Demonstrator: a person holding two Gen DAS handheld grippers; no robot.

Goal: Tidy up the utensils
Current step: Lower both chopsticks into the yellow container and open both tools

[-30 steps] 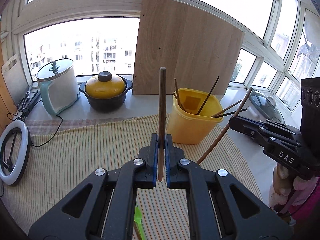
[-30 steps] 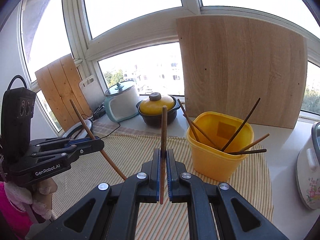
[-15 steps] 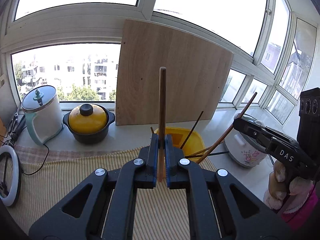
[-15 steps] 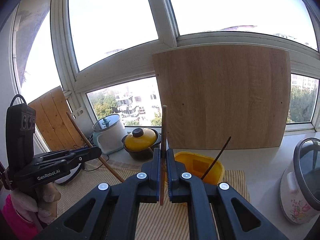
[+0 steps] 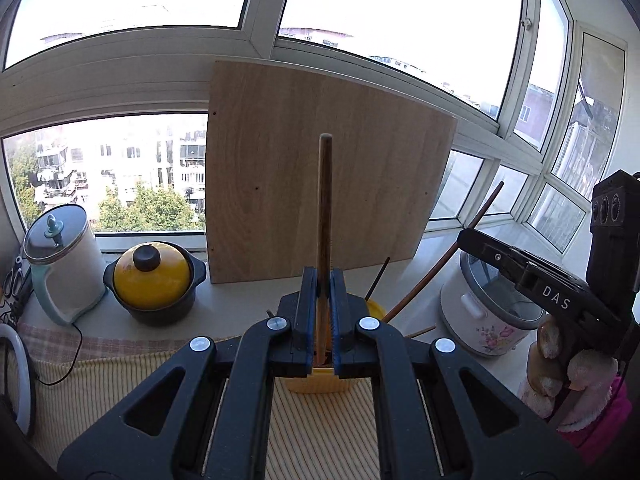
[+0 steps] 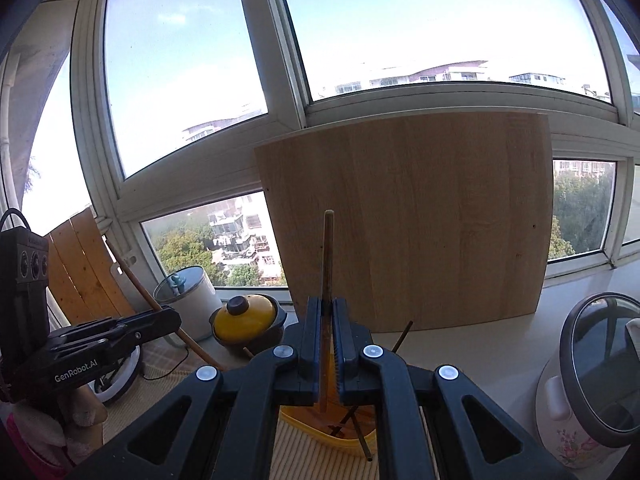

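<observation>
Left wrist view
Left tool: jaws closed tight on a chopstick, pinched low on its shaft, most of the length standing upright above the pads.
Right tool as seen from here: at the right edge, closed on a second, darker chopstick that slants up toward the window.
Yellow tub: on the striped cloth over the worktop, mostly hidden behind the left tool; a few stick ends poke out of it.
Handling, as a judgement: a thin wooden stick, light and stiff, smooth enough to swivel in a narrow pinch; a grip near one end leaves a long free lever, so any knock on the tub rim would likely turn it.

Right wrist view
Right tool: jaws shut on its chopstick, gripped near the lower end, the tip hanging just below the pads.
Yellow tub here: directly under the jaws, with dark sticks crossed inside.
Left tool as seen from here: at the left, its stick angled up across it.
Where to hold, as a judgement: nearer mid-length would steady the stick; the present low grip suits dropping it tip-first into the tub.
Nearby breakables: a glass-lidded cooker at the right, a yellow-lidded pot behind.
</observation>
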